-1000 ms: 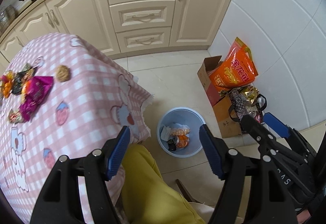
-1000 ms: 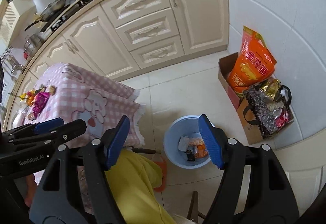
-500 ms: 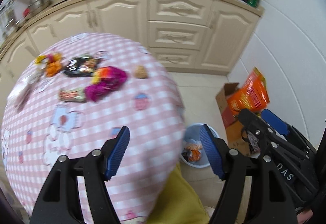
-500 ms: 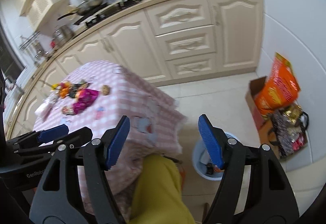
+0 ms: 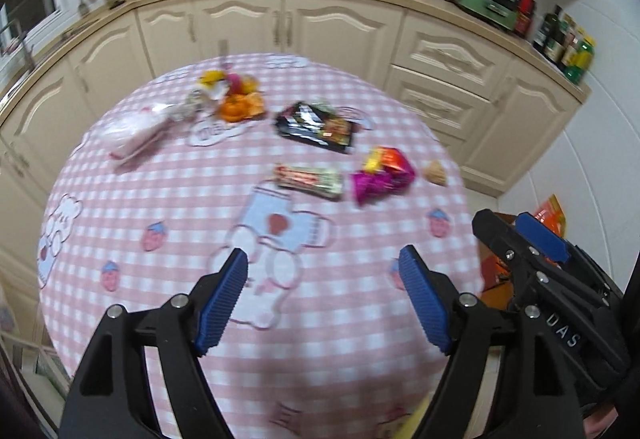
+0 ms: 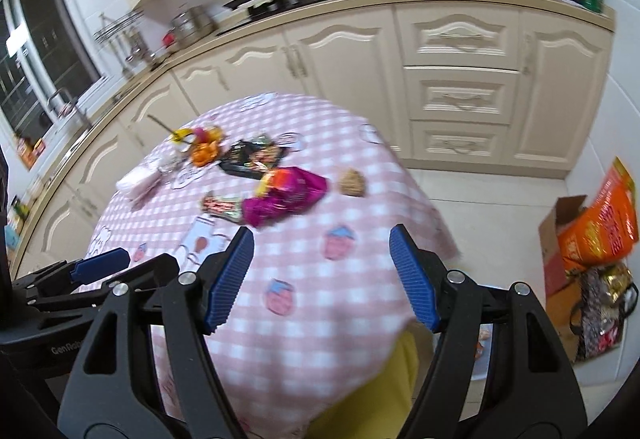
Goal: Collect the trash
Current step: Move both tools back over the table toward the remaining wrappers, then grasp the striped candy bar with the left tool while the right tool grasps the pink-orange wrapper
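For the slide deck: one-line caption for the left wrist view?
Left gripper, jaws opening and empty, above pink checked tablecloth strewn with snack wrappers.

The table (image 5: pixel 168 199) fills the centre of the left wrist view. On it, a snack bar wrapper (image 5: pixel 310 181) lies at centre, a crumpled wrapper (image 5: pixel 382 175) just to its right, and a biscuit (image 5: pixel 435 172) near the right edge. A flat packet (image 5: pixel 316 127) is placed above them; fruit peel (image 5: pixel 240 105) and a tissue pack (image 5: pixel 134 133) lie at the upper left. Cabinets (image 5: pixel 340 27) are seen behind the table. In the right wrist view, a cardboard box (image 6: pixel 554 239) stands on the floor at the right edge.
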Action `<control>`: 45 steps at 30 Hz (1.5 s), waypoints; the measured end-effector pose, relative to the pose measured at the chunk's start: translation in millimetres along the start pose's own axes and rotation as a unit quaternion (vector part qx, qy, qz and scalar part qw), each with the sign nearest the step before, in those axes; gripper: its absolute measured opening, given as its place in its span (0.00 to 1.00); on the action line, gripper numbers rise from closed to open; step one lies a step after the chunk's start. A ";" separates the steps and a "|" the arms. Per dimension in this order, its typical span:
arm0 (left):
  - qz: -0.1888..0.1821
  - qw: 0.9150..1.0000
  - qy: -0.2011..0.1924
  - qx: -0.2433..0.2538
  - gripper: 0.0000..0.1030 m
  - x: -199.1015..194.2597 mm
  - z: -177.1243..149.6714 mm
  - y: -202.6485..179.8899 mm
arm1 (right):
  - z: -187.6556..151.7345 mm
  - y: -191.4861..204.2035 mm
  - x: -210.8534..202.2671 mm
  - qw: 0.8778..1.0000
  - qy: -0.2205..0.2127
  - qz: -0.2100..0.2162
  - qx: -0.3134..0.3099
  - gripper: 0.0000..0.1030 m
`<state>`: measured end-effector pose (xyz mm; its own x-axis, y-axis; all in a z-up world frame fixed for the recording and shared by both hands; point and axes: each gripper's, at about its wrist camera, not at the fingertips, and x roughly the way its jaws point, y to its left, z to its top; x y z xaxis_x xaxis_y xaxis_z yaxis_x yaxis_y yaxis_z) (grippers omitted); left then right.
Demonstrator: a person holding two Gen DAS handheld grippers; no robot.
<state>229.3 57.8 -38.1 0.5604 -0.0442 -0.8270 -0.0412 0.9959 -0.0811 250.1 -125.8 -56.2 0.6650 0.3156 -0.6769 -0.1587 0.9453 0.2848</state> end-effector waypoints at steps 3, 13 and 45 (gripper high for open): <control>0.008 1.000 0.000 -0.015 0.75 1.7 2.2 17.3 | 4.6 15.8 12.0 1.000 0.007 0.004 -0.011 0.71; 0.039 0.997 0.018 -0.060 0.75 27.5 18.3 69.0 | 22.3 47.3 74.3 0.997 0.055 -0.005 -0.044 0.76; -0.008 0.997 0.072 0.016 0.78 99.0 53.7 7.2 | 54.3 -24.5 45.0 0.999 -0.029 0.005 0.013 0.38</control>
<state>328.8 64.8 -90.7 0.4367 -0.0690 -0.8969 -0.0045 0.9969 -0.0789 323.5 -139.2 -56.7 0.7042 0.3191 -0.6343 -0.1470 0.9395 0.3095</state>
